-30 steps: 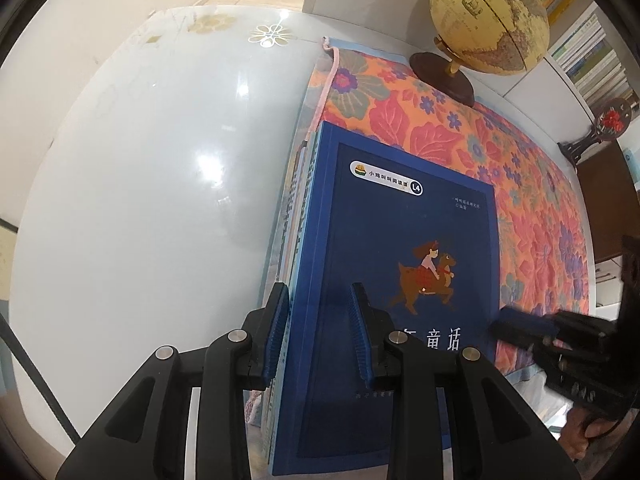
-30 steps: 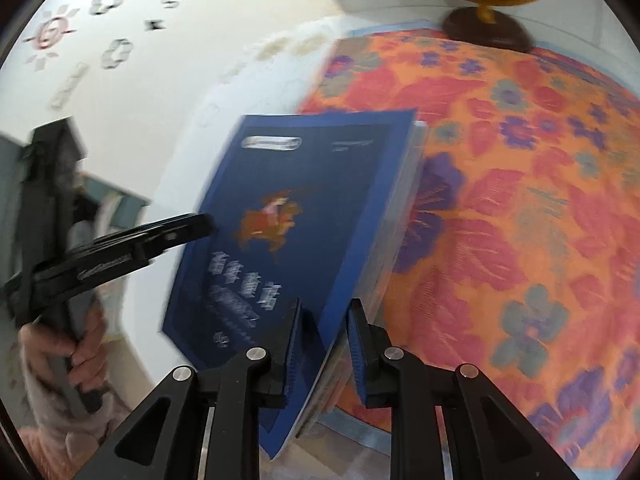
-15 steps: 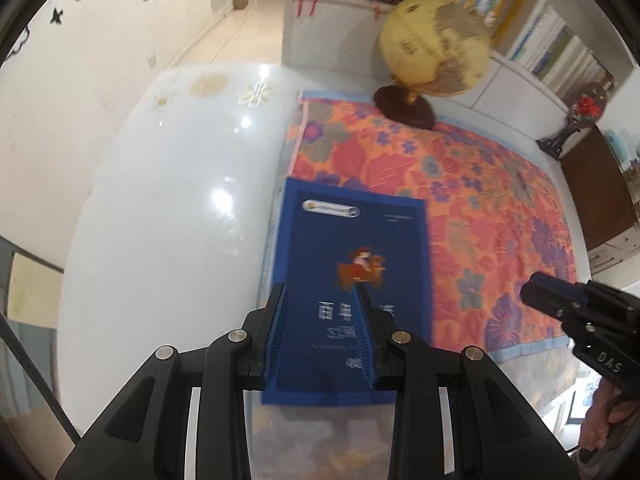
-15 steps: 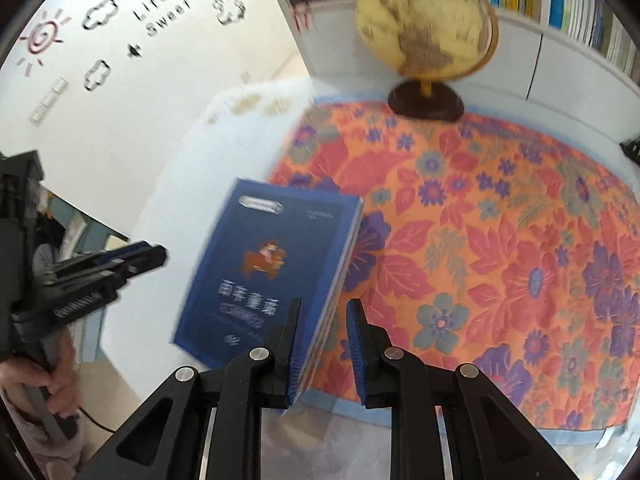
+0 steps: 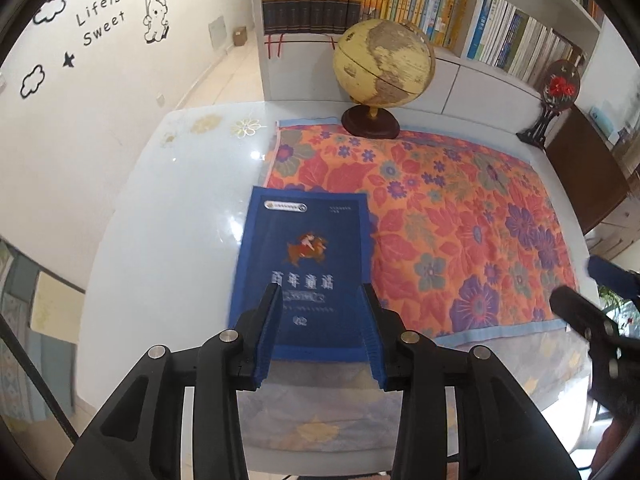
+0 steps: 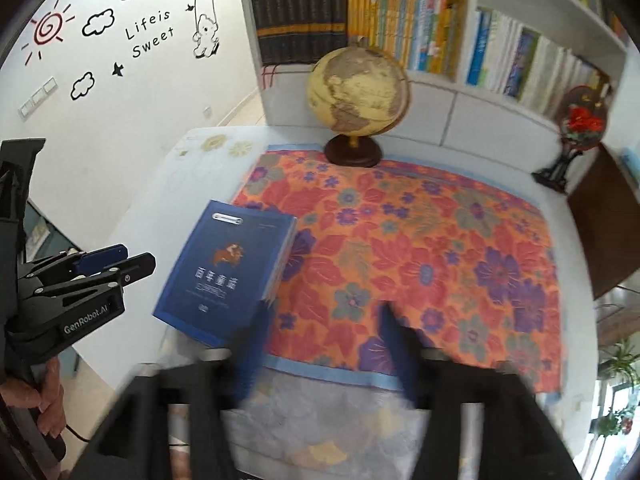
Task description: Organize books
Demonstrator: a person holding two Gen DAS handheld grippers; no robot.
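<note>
A stack of blue books (image 5: 306,272) lies flat on the white table, its right side over the left edge of the floral cloth (image 5: 460,220). The top cover shows a rider on a horse. The stack also shows in the right wrist view (image 6: 228,272). My left gripper (image 5: 320,300) is open and empty, raised above the stack's near end. My right gripper (image 6: 324,320) is open, blurred by motion, and empty above the cloth to the right of the stack. The left gripper also shows in the right wrist view (image 6: 120,264), and the right gripper shows at the left wrist view's right edge (image 5: 580,292).
A yellow globe (image 5: 384,68) on a dark base stands at the cloth's far edge. A bookshelf (image 5: 400,0) full of books runs behind the table. A red ornament on a black stand (image 5: 560,92) sits at the far right. The white table (image 5: 168,220) extends left.
Both grippers have let go of the book stack, opened wider and pulled back and up. The stack now lies flat on the table.
</note>
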